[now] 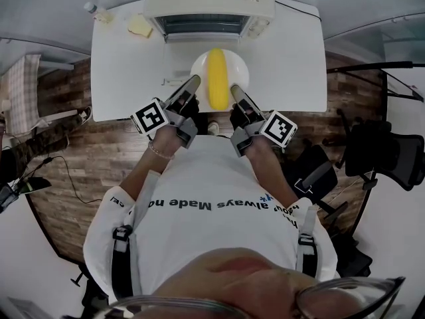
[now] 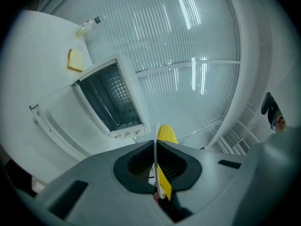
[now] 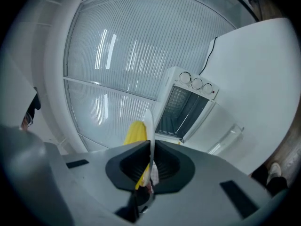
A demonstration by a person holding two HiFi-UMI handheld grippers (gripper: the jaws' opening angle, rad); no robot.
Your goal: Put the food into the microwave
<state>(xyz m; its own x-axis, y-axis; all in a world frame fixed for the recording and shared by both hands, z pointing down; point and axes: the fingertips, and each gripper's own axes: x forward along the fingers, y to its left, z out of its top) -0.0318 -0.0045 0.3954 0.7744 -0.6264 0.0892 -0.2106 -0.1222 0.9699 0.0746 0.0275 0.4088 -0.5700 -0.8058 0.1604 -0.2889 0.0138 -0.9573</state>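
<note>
A white plate (image 1: 201, 66) carries a long yellow piece of food (image 1: 217, 78) and is held above the white table (image 1: 292, 58), just in front of the microwave (image 1: 209, 2). My left gripper (image 1: 192, 84) is shut on the plate's left rim (image 2: 155, 157), and my right gripper (image 1: 237, 92) is shut on its right rim (image 3: 150, 126). The food (image 2: 166, 135) (image 3: 135, 132) shows past the jaws in both gripper views. The microwave (image 2: 110, 98) (image 3: 186, 107) stands open, its dark inside visible, with the door (image 2: 56, 121) folded down towards me.
A yellow slice-like thing (image 1: 139, 26) (image 2: 74, 59) and a small bottle (image 1: 96, 10) (image 2: 89, 25) lie on the table left of the microwave. A black chair (image 1: 385, 151) stands on the wooden floor at the right.
</note>
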